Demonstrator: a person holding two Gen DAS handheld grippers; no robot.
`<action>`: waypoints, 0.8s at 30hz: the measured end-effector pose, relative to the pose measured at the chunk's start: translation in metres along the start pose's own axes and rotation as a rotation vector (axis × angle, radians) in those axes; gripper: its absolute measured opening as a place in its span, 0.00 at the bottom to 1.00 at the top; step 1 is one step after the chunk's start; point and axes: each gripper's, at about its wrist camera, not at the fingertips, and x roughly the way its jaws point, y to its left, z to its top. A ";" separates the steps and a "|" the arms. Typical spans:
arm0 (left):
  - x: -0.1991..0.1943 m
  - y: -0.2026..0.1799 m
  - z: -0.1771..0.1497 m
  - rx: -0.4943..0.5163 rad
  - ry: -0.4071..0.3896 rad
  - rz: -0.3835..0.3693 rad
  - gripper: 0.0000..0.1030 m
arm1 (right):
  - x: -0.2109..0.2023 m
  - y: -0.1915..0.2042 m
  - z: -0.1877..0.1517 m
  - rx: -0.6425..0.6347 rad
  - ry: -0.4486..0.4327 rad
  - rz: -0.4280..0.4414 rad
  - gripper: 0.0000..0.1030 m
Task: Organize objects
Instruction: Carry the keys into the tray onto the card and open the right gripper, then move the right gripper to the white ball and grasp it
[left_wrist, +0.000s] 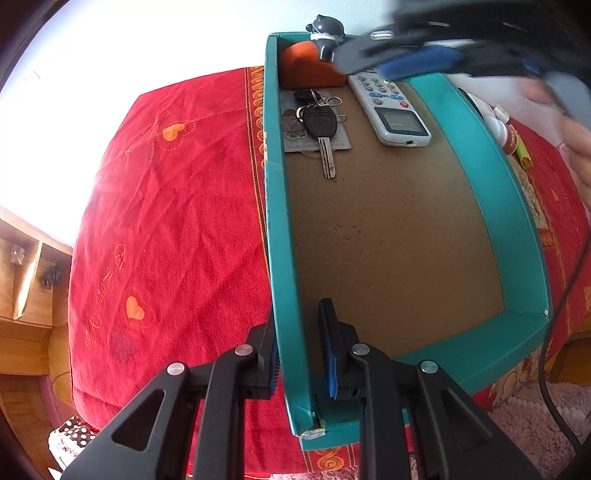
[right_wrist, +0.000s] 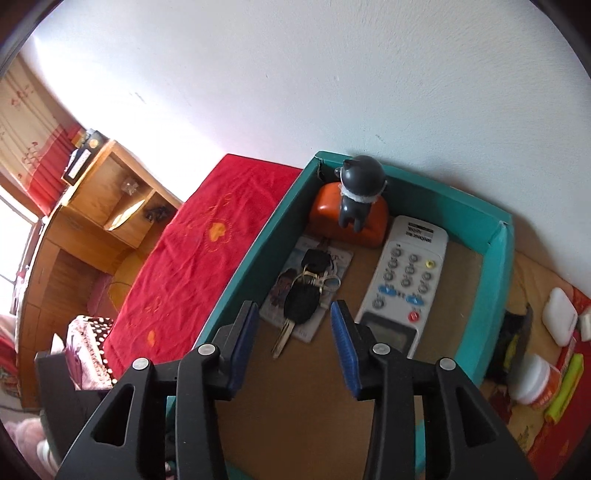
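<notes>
A teal box (left_wrist: 284, 221) with a brown floor lies on a red cloth. It holds car keys (left_wrist: 320, 123) on a card, a white remote (left_wrist: 391, 107) and a grey cat figure (left_wrist: 327, 31) on an orange block (left_wrist: 306, 66). My left gripper (left_wrist: 297, 347) straddles the box's near left wall, jaws a little apart around it. My right gripper (right_wrist: 293, 332) is open and empty above the box, over the keys (right_wrist: 304, 295), beside the remote (right_wrist: 402, 284). It shows blurred in the left wrist view (left_wrist: 424, 59). The cat figure (right_wrist: 360, 184) sits at the box's (right_wrist: 236, 266) far end.
Right of the box lie a white case (right_wrist: 559, 319), a white jar with orange label (right_wrist: 535, 380), a yellow-green tube (right_wrist: 565, 387) and a dark object (right_wrist: 515, 339). A wooden shelf unit (right_wrist: 110, 206) stands left of the red cloth (left_wrist: 177, 221). A wall is behind.
</notes>
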 end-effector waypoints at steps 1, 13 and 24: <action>0.000 0.000 0.000 0.000 0.000 0.000 0.17 | -0.009 -0.001 -0.007 -0.007 -0.011 -0.004 0.44; 0.003 0.004 0.005 -0.029 0.016 0.005 0.17 | -0.079 -0.079 -0.111 0.146 -0.015 -0.141 0.46; 0.003 0.001 0.003 -0.046 0.011 0.028 0.17 | -0.073 -0.122 -0.089 -0.124 0.087 -0.386 0.58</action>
